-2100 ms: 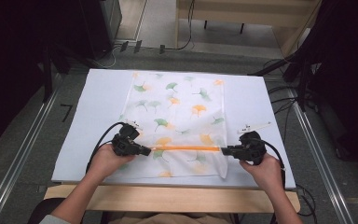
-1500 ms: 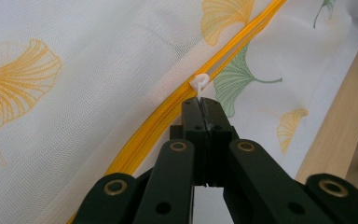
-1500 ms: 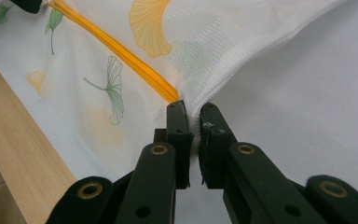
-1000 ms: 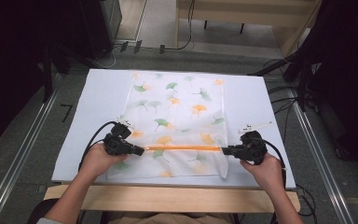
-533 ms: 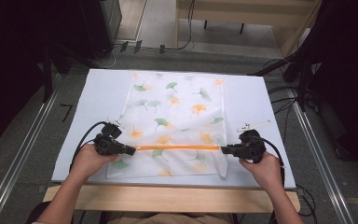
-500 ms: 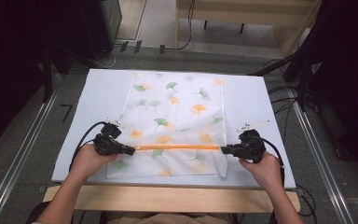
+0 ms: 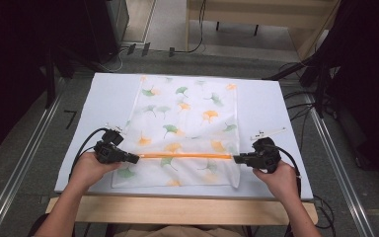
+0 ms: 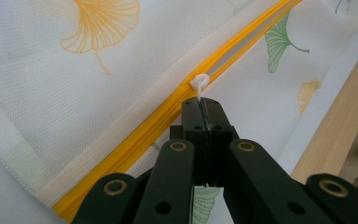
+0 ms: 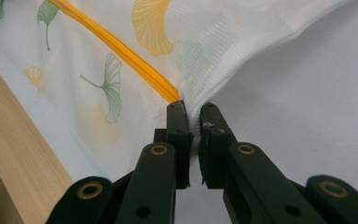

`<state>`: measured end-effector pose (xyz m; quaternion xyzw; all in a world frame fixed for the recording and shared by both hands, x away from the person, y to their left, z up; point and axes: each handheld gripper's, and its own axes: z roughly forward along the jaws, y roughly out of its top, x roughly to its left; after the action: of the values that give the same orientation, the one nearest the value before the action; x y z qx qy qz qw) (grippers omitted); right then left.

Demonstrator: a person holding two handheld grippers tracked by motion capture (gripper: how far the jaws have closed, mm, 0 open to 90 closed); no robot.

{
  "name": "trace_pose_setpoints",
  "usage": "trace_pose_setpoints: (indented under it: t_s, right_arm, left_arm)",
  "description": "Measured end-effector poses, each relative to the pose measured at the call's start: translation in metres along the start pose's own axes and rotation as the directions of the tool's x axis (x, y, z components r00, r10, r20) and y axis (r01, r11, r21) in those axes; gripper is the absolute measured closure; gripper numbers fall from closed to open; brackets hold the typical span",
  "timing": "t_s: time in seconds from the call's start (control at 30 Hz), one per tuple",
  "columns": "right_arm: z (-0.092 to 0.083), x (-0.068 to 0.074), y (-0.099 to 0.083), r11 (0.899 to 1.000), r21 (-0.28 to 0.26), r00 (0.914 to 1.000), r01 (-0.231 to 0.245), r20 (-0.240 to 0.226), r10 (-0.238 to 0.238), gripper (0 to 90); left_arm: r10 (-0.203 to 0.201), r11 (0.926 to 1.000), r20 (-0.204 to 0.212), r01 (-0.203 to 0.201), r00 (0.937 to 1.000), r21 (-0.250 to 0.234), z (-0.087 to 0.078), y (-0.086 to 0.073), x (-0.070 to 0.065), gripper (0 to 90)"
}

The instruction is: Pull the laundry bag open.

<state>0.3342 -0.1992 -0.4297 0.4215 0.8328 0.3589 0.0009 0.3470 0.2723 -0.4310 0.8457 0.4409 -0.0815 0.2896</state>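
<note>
Left hand [image 7: 90, 168] low, forearm angled inward, left gripper [image 7: 134, 159] level, jaws clamped on white zipper pull [image 8: 199, 83] at left end of orange zipper [image 7: 185, 156]; mesh bag [image 7: 182, 131] flat on table [image 7: 108, 94]; right gripper [image 7: 237, 159] level, pinching bag fabric at zipper's right end, right hand [image 7: 276, 175] behind it

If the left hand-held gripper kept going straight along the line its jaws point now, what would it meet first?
The left hand-held gripper, shut on the white zipper pull, points along the orange zipper of the ginkgo-print mesh bag. Straight on, it would first push into the slider and zipper, though depth there is hard to judge.
</note>
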Motion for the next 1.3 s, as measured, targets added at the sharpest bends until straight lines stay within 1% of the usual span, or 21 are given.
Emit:
trace_pose_setpoints:
  t_s: [0.17, 0.33, 0.37, 0.43, 0.53, 0.57, 0.6, 0.63, 0.7, 0.8, 0.9, 1.03, 1.17, 1.2, 1.23, 1.3]
  right_arm:
    - [0.0, 0.0, 0.0, 1.0, 0.0, 1.0, -0.007, -0.003, 0.007, 85.5]
    - [0.0, 0.0, -0.001, 1.0, -0.001, 1.0, -0.008, -0.005, 0.008, 85.5]
    - [0.0, -0.001, -0.001, 1.0, 0.0, 1.0, -0.007, -0.003, 0.007, 85.5]
    - [0.0, -0.001, -0.001, 1.0, 0.001, 0.9999, -0.008, -0.007, 0.008, 85.5]
    - [-0.001, -0.002, -0.001, 1.0, -0.001, 0.9999, -0.009, -0.007, 0.009, 85.5]
    - [-0.001, -0.002, -0.001, 1.0, -0.002, 1.0, -0.007, -0.006, 0.007, 85.5]
    - [-0.001, -0.002, -0.001, 1.0, -0.001, 1.0, -0.009, -0.004, 0.009, 85.5]
    - [-0.001, -0.002, -0.001, 1.0, 0.0, 1.0, -0.007, -0.004, 0.007, 85.5]
    - [-0.001, -0.002, -0.001, 1.0, 0.0, 1.0, -0.006, -0.005, 0.006, 85.5]
    - [-0.001, -0.002, -0.001, 1.0, 0.0, 1.0, -0.009, -0.004, 0.009, 85.5]
    - [-0.002, -0.003, -0.001, 1.0, 0.001, 0.9999, -0.012, -0.004, 0.012, 85.5]
    - [-0.001, -0.003, -0.001, 1.0, 0.0, 0.9999, -0.009, -0.007, 0.009, 85.5]
    - [-0.001, -0.003, -0.001, 1.0, 0.001, 0.9999, -0.011, -0.008, 0.011, 85.4]
    - [-0.001, -0.003, -0.001, 1.0, 0.0, 0.9999, -0.012, -0.007, 0.012, 85.4]
    - [-0.001, -0.003, -0.001, 1.0, 0.001, 0.9999, -0.01, -0.008, 0.01, 85.4]
    - [-0.001, -0.003, -0.001, 1.0, 0.002, 0.9999, -0.012, -0.008, 0.012, 85.4]
  left_arm:
    - [0.003, 1.0, 0.001, -0.003, 1.0, -0.004, -0.001, -0.001, 0.001, 90.0]
    - [-0.003, 1.0, 0.0, 0.003, 1.0, -0.008, -0.002, -0.001, 0.001, 90.0]
    - [0.0, 1.0, 0.005, 0.0, 1.0, -0.007, -0.003, -0.001, 0.002, 90.0]
    - [0.0, 1.0, -0.002, 0.0, 1.0, -0.005, -0.004, -0.002, 0.002, 90.0]
    - [-0.008, 0.9999, 0.0, 0.008, 1.0, -0.008, -0.006, -0.003, 0.005, 90.0]
    - [-0.015, 0.9998, -0.002, 0.015, 0.9999, -0.013, -0.007, -0.004, 0.005, 90.0]
    - [-0.017, 0.9998, -0.006, 0.017, 0.9998, -0.011, -0.008, -0.005, 0.005, 90.0]
    - [-0.01, 0.9999, -0.011, 0.01, 0.9999, -0.003, -0.008, -0.005, 0.006, 90.0]
    - [-0.015, 0.9999, -0.017, 0.014, 0.9998, -0.003, -0.008, -0.006, 0.007, 90.0]
    - [-0.022, 0.9997, -0.013, 0.022, 0.9997, -0.007, -0.01, -0.007, 0.009, 90.0]
    - [-0.025, 0.9996, -0.02, 0.025, 0.9995, -0.01, -0.012, -0.009, 0.01, 90.0]
    - [-0.021, 0.9997, -0.016, 0.021, 0.9996, -0.012, -0.015, -0.01, 0.012, 90.0]
    - [-0.032, 0.9993, -0.026, 0.032, 0.9992, -0.02, -0.016, -0.011, 0.013, 90.0]
    - [-0.033, 0.9993, -0.021, 0.032, 0.9992, -0.017, -0.017, -0.012, 0.013, 90.0]
    - [-0.028, 0.9995, -0.023, 0.028, 0.9993, -0.013, -0.017, -0.012, 0.014, 90.0]
    - [-0.034, 0.9994, -0.028, 0.033, 0.999, -0.014, -0.018, -0.014, 0.015, 90.0]
